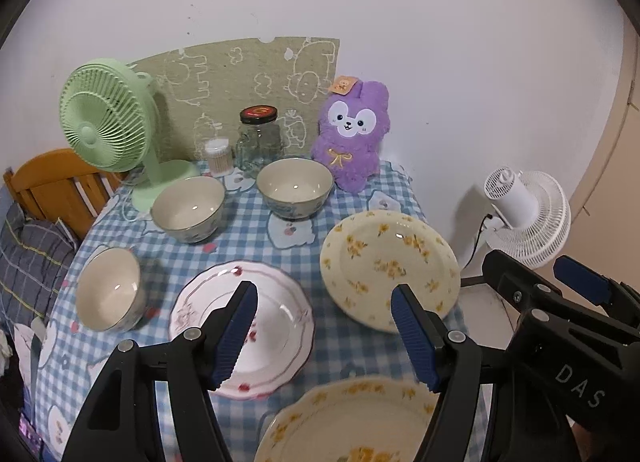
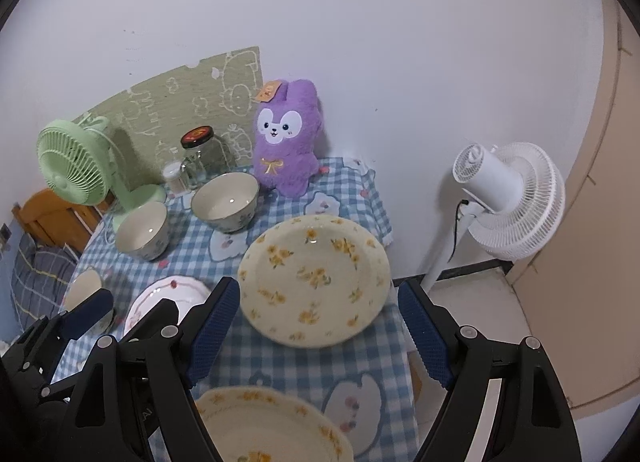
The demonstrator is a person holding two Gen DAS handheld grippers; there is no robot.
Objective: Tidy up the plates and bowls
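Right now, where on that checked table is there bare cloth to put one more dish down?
Bare cloth shows mid-table, bordered by the two back bowls, the pink plate and the far yellow plate. The back edge is crowded with green fan, jar and purple plush.

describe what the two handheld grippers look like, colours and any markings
Both the left gripper and the right gripper have black plastic frames with triangular cut-outs and silver rivets. Their fingers carry dark blue ribbed pads. White letters "DAS" are printed on the right gripper's body. No cables or sleeves show.
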